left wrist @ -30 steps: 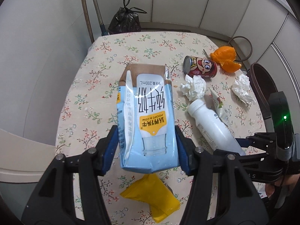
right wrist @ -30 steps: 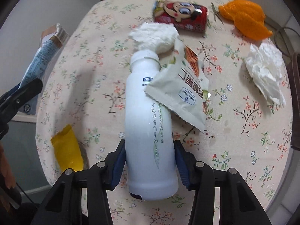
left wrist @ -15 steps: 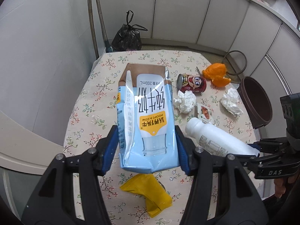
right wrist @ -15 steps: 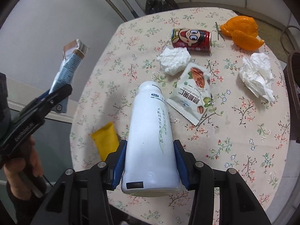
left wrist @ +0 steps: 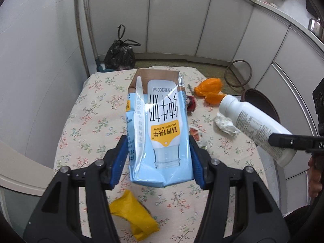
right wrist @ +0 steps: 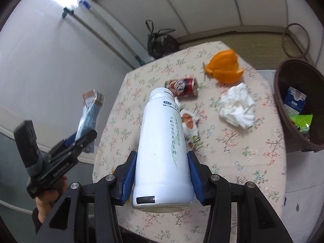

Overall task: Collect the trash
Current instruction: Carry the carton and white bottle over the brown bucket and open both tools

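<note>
My left gripper (left wrist: 159, 162) is shut on a light-blue milk carton (left wrist: 160, 125), held in the air above the table. The carton (right wrist: 89, 113) also shows edge-on at the left of the right wrist view. A white plastic bottle (right wrist: 164, 147) is clamped between the blue pads of my right gripper (right wrist: 162, 179), raised over the floral tablecloth (right wrist: 232, 151). That bottle (left wrist: 257, 127) hangs at the right of the left wrist view. On the table lie a red can (right wrist: 183, 87), orange peel (right wrist: 224, 67), crumpled tissue (right wrist: 238, 106), a snack wrapper (right wrist: 189, 124) and a yellow wrapper (left wrist: 133, 212).
A brown waste bin (right wrist: 297, 101) stands off the table's right edge and holds a blue carton and green scraps. A tied black rubbish bag (left wrist: 120, 54) sits on the floor beyond the far table edge. White cabinets and a wall surround the table.
Both grippers have risen with their loads; the table looks smaller and farther. The white bottle has left the tablecloth and the snack wrapper that leaned on it stayed behind.
</note>
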